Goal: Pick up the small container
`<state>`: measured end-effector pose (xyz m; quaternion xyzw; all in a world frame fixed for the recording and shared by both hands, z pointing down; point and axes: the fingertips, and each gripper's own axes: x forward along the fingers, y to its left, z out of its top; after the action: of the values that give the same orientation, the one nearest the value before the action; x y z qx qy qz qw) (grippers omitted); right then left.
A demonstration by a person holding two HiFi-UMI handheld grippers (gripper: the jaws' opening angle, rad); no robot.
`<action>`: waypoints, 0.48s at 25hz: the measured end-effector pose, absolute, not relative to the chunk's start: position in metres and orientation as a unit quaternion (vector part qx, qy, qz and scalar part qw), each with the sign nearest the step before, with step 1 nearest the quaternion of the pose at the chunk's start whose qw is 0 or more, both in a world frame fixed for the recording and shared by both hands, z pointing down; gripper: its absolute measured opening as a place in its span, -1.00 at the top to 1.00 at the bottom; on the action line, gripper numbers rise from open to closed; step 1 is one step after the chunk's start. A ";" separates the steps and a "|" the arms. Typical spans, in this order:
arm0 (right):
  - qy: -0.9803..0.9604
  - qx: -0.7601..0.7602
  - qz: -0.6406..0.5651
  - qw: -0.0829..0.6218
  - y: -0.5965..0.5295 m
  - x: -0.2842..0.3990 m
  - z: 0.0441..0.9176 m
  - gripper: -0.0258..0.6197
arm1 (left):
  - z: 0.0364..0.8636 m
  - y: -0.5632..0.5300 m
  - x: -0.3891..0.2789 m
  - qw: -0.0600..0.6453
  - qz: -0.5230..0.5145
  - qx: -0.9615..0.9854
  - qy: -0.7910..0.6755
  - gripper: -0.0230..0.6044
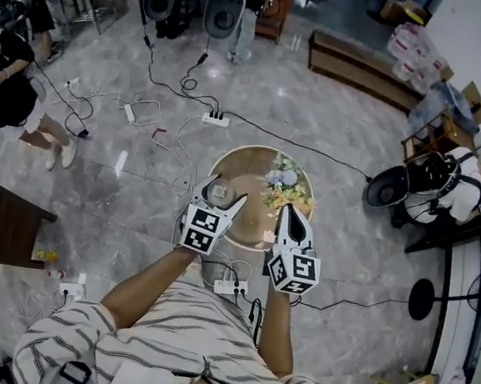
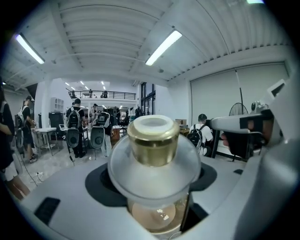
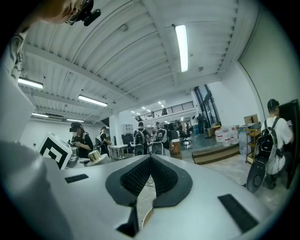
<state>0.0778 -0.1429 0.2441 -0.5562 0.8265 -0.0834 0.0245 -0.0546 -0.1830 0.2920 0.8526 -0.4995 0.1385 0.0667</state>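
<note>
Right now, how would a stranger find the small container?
Find the round table with flowers. Over it, the left gripper grips the small container. It is a clear jar with a gold cap; the right gripper is empty.

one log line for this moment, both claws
left claw: shut on small container | right claw: shut, empty | small container: upright between left claw's jaws

1. L gripper (image 1: 224, 195) held small container (image 1: 217, 191) btwn jaws, over round table (image 1: 248, 154).
2. R gripper (image 1: 289, 211) just beside, jaws together, empty.
3. Flowers (image 1: 287, 189) on table's R part.
</note>
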 end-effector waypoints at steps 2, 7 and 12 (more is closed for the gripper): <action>0.825 -0.559 -0.074 0.026 -0.146 0.076 0.237 0.89 | 0.283 -0.184 -0.056 0.058 0.131 0.857 -0.495 -0.12; 0.825 -0.562 -0.057 0.026 -0.148 0.065 0.227 0.89 | 0.268 -0.185 -0.064 0.047 0.120 0.860 -0.493 -0.12; 0.827 -0.559 -0.055 0.022 -0.152 0.056 0.227 0.89 | 0.261 -0.187 -0.071 0.040 0.106 0.861 -0.496 -0.12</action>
<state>0.0557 -0.1519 0.2273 -0.5586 0.8273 -0.0548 0.0225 -0.0712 -0.1874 0.2608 0.8608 -0.4961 0.1064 0.0400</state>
